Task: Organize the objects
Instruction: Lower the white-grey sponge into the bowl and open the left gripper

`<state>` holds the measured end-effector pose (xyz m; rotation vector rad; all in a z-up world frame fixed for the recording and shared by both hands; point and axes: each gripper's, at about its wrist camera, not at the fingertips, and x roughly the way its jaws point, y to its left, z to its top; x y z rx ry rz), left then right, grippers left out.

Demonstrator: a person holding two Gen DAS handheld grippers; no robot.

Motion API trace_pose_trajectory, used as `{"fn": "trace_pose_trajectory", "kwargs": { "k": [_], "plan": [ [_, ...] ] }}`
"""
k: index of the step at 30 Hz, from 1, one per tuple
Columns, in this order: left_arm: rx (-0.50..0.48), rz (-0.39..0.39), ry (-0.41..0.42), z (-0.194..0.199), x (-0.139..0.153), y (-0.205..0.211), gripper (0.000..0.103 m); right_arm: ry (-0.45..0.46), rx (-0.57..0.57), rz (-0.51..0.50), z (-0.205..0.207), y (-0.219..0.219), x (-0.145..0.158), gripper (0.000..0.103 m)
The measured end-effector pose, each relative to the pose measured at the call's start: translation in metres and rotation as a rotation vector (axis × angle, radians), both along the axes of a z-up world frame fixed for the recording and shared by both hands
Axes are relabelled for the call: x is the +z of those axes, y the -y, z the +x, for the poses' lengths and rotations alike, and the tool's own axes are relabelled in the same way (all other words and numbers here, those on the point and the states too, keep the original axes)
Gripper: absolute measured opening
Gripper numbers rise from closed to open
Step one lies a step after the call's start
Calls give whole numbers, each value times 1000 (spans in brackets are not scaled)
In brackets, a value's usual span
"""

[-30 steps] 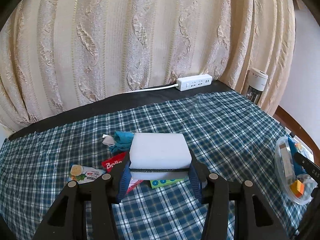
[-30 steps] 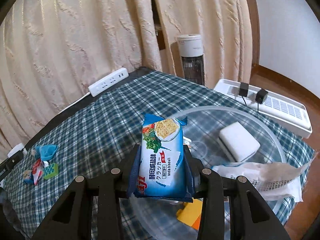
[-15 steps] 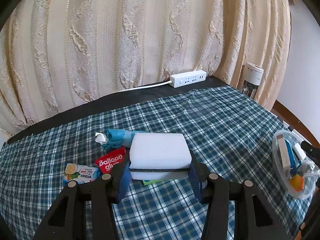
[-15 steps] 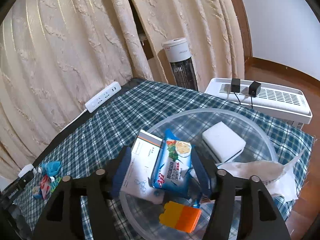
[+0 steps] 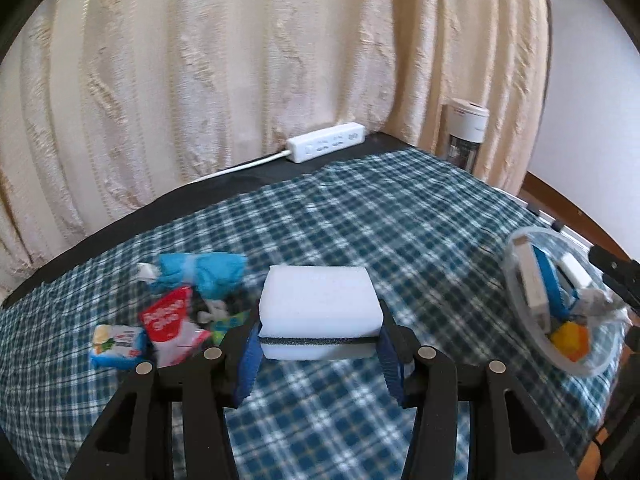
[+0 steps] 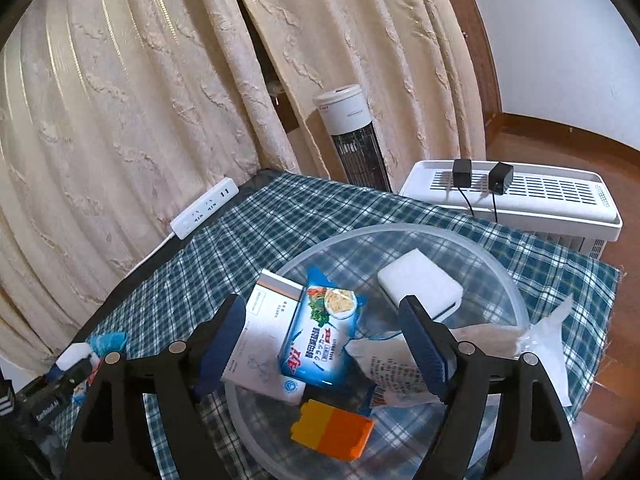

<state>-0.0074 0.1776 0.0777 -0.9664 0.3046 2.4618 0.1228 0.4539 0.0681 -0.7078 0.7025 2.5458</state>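
- White sponge [image 5: 319, 305] is being clamped side to side by the left gripper [image 5: 319, 350], bottom centre of the left wrist view, above the checked cloth [image 5: 400, 220].
- Right gripper [image 6: 322, 344] jaws have just been opening; nothing is being held between them, and the cracker packet [image 6: 320, 338] is lying released in the clear bowl [image 6: 496, 272] just beyond.
- Bowl is already being crowded: box, second sponge, orange block.
- Risk: the sponge could be bounced off the pile and out over the low rim.
- Leftover clutter [image 5: 176, 312] is still waiting at mid left.
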Motion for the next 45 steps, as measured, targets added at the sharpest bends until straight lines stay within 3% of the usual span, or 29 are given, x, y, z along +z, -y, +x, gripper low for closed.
{"fn": "trace_pose_trajectory", "kwargs": {
  "k": [13,22,32,33,35,36,37,45],
  "plan": [
    [-146,-31,18,32,-6,-75,54,-42,26,0,10,-23,5,80],
    [-285,-6,7,59,3,-125,54,-119,38,0,23,-38,22,82],
    [-438,15,35,84,-2,-175,54,-146,36,7,29,-42,26,82],
    [-447,15,33,84,-3,-178,55,-148,35,9,29,-42,26,82],
    [-464,20,25,86,-5,-182,74,-149,33,10,29,-42,25,82],
    [-467,27,17,87,-5,-182,91,-148,33,9,30,-43,25,82],
    [-461,43,2,88,-4,-179,96,-147,33,8,30,-44,25,82],
    [-376,57,-14,69,-5,-156,96,-148,29,6,30,-46,24,82]
  ]
}}
